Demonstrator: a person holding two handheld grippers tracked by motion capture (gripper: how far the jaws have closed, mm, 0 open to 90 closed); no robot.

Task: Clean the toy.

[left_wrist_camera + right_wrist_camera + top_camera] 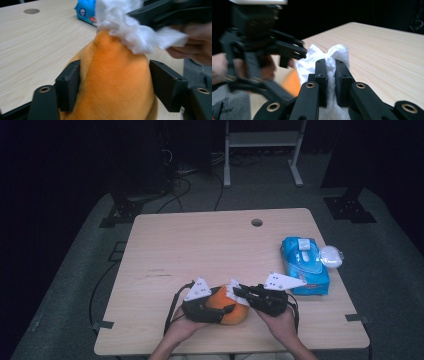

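An orange plush toy [240, 314] lies near the table's front edge. My left gripper [226, 309] has its jaws around it. In the left gripper view both pads [68, 82] rest against the sides of the plush toy [117, 85]. My right gripper [239, 292] comes in from the right, shut on a crumpled white wipe [231, 289]. That wipe [130, 32] presses on the toy's top end. In the right gripper view the wipe [310, 62] is pinched between the right gripper [330, 65] jaws, with the orange toy [290, 83] behind and below it.
A blue pack of wet wipes [305, 265] lies at the table's right side, with a small white round object [331, 256] beside it. The wooden table [200, 245] has a cable hole [257, 222] near its far edge. Cables lie on the floor behind.
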